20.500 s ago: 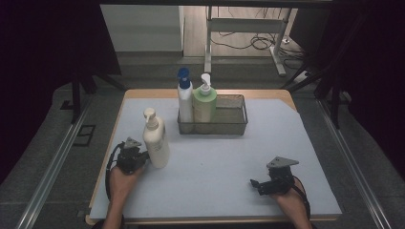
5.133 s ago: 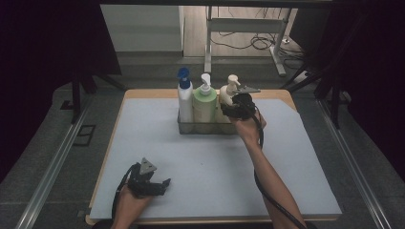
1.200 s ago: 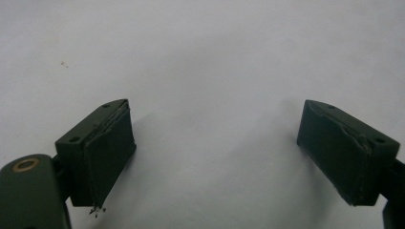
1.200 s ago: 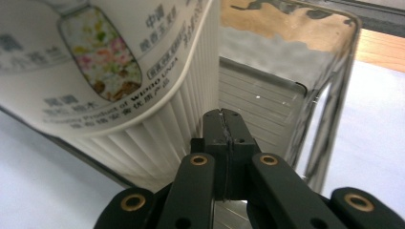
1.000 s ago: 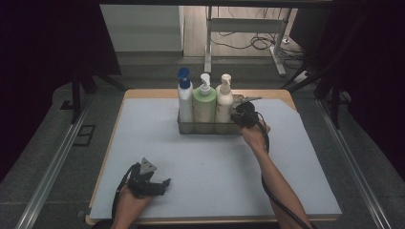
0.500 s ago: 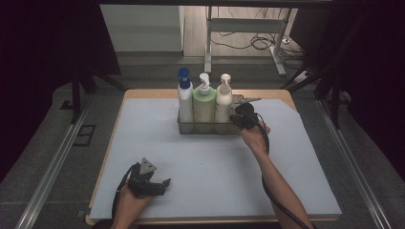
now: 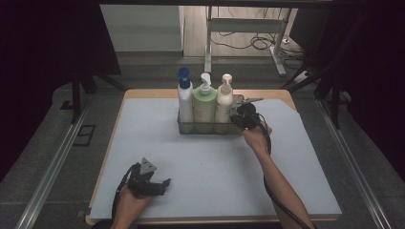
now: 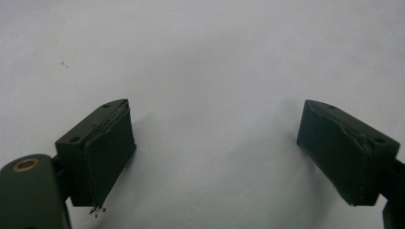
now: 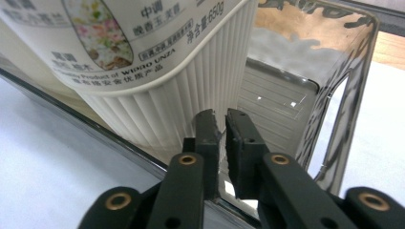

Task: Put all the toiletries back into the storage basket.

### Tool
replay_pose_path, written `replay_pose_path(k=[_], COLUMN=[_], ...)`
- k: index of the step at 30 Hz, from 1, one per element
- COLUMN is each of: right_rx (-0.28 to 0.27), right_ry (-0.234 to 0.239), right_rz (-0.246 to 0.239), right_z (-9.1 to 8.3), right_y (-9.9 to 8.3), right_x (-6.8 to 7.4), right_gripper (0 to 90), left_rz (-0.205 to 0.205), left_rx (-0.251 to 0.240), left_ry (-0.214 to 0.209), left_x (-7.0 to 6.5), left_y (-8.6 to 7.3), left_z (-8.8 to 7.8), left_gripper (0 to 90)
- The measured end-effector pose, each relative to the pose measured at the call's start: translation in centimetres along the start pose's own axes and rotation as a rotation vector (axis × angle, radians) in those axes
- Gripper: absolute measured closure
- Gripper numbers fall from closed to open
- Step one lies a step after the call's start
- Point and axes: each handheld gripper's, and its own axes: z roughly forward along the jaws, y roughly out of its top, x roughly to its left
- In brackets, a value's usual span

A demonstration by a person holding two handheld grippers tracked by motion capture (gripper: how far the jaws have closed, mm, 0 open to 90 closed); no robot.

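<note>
A clear bin (image 7: 210,128) at the back of the pale mat holds three upright pump bottles: blue-capped white (image 7: 185,98), green (image 7: 204,102) and cream (image 7: 224,100). My right gripper (image 7: 237,114) sits at the bin's right end beside the cream bottle. In the right gripper view its jaws (image 9: 223,124) have just been opening and stand a narrow slit apart at the bin's near wall (image 9: 334,109), just below the ribbed cream bottle (image 9: 157,62). My left gripper (image 7: 165,183) rests near the mat's front left, open, with bare mat between its jaws (image 8: 217,152).
The mat (image 7: 210,167) covers a wooden table (image 7: 157,93) with dark floor and metal rails on both sides. A metal stand (image 7: 248,28) and cables lie beyond the far edge. The person's right forearm (image 7: 282,186) reaches diagonally across the mat's right half.
The cream bottle, long ago beside the left gripper and later held tilted over the bin, now stands in it. Over the last second both hands stay put.
</note>
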Motion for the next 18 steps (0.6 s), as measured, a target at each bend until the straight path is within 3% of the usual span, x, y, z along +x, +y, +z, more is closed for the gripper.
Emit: replay_pose_path(k=[6,18], right_rx=[-0.007,-0.023], right_ry=[-0.017,0.002], right_rz=[-0.015,-0.031], right_z=[-0.4,-1.9], right_y=[0.1,0.0], right_x=[0.1,-0.1], right_gripper=[74.9,69.3], left_rz=[-0.004,-0.005], left_rx=[-0.003,-0.004], left_ry=[0.0,0.0], left_x=[0.0,0.0], left_y=[0.0,0.0], left_z=[0.0,0.0], left_gripper=[12.1,12.1])
